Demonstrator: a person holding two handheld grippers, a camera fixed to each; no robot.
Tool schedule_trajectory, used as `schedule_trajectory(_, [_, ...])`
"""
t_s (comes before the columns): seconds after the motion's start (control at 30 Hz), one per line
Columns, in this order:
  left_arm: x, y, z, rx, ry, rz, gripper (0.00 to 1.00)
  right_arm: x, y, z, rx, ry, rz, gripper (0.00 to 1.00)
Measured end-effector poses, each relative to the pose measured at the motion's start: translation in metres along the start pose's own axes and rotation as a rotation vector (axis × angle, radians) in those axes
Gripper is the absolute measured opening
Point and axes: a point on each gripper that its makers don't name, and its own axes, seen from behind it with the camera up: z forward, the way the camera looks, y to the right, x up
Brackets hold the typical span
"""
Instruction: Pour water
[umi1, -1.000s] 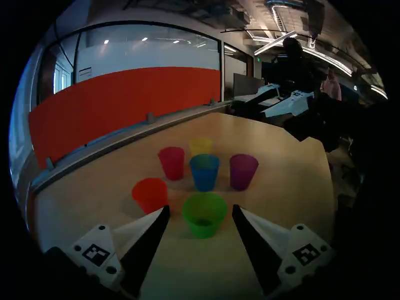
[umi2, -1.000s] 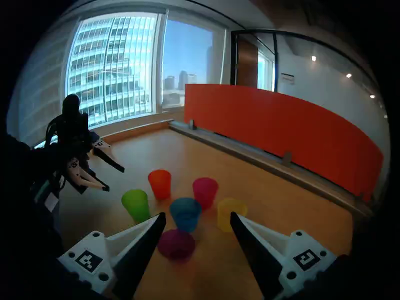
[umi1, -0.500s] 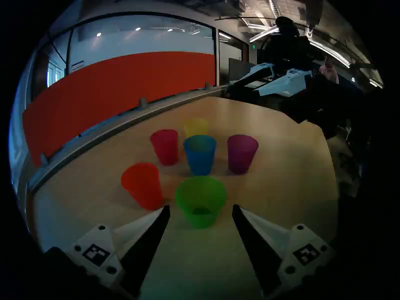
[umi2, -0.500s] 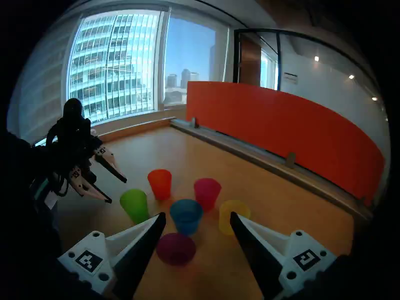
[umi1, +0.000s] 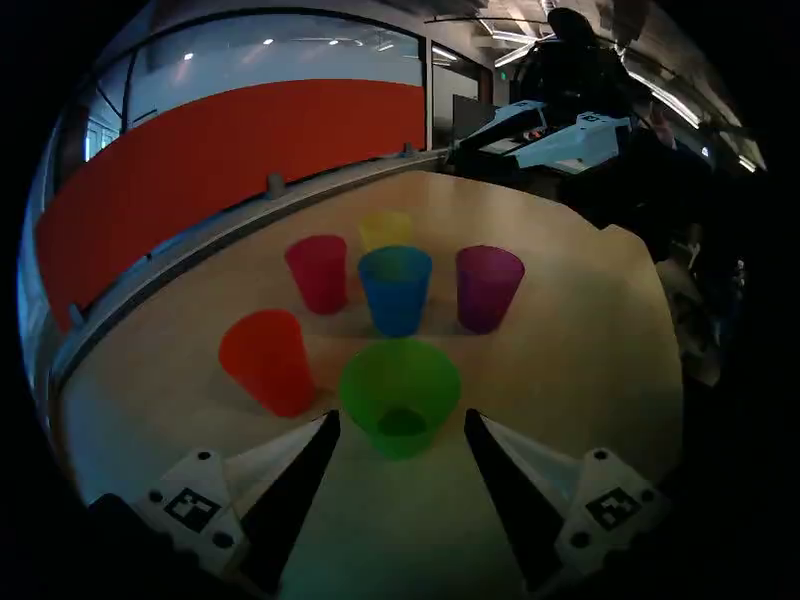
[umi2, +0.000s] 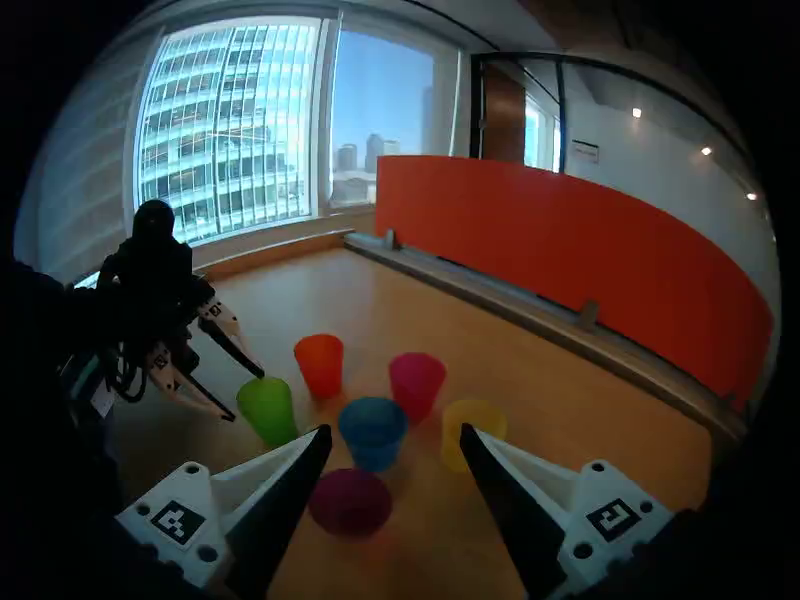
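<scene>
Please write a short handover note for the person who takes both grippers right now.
The left gripper is open and empty; the green cup stands just ahead of it.
The right gripper is open and empty; the purple cup stands close before it.
The orange cup, pink cup, blue cup and yellow cup stand upright on the table.
Done: nothing gripped.
Left: grasp a cup and pour.
Water in cups: cannot tell.

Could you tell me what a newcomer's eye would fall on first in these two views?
The cluster of bright cups on the table draws the eye first, with the green cup just ahead of the open left gripper. Behind them runs a long orange panel. In the right gripper view, a big sunlit window shows towers outside.
</scene>
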Motion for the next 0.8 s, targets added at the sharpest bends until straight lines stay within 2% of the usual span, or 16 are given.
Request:
schedule_trajectory(0.4, [0.0, -0.002, 0.021, -0.021, -0.034, -0.016, 0.93, -0.006, 0.004, 0.005, 0.003, -0.01, 0.007, 1.0])
schedule_trajectory(0.8, [0.004, -0.002, 0.034, -0.036, -0.043, -0.017, 0.92, -0.01, 0.006, 0.011, 0.01, -0.017, 0.016, 1.0])
